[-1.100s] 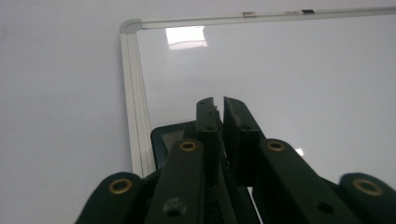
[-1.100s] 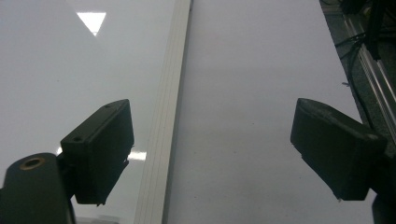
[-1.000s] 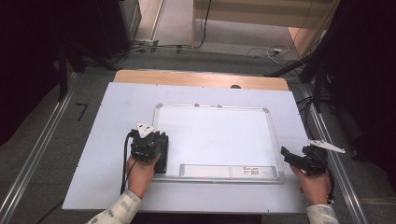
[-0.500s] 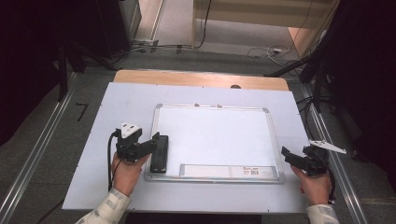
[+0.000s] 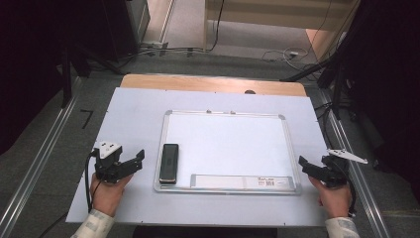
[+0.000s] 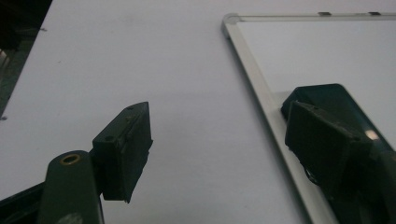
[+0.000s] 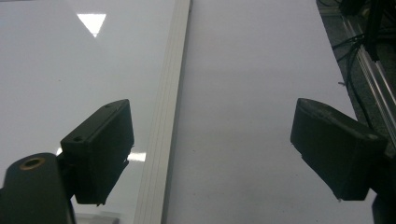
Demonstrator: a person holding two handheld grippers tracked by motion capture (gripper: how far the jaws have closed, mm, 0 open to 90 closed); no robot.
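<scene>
My left gripper [image 6: 210, 154] has its jaws spread wide with nothing between them; in the left gripper view one pad hangs over bare table and the other sits in front of the black eraser [image 6: 327, 100], so I can't tell whether that pad touches it. From the high view the left gripper [image 5: 130, 161] is just off the whiteboard's left edge, its jaws pointing toward the board, held by my left hand [image 5: 106, 191] on the table's near side. My right gripper [image 7: 210, 154] is also wide apart and empty; in the right gripper view the whiteboard's [image 7: 70, 60] frame runs up just beside one pad, the other pad over plain table surface. In the high view the right gripper [image 5: 317, 171] sits just off the whiteboard's right edge near its near right corner, my right hand [image 5: 334, 198] behind it. The whiteboard [image 5: 228, 144] lies flat in the middle of the white table [image 5: 133, 109]. The black eraser [image 5: 169, 162] lies on the whiteboard's near left corner, lengthwise along the left frame. A long marker tray [image 5: 242, 181] runs along the whiteboard's near edge, just right of the eraser.
</scene>
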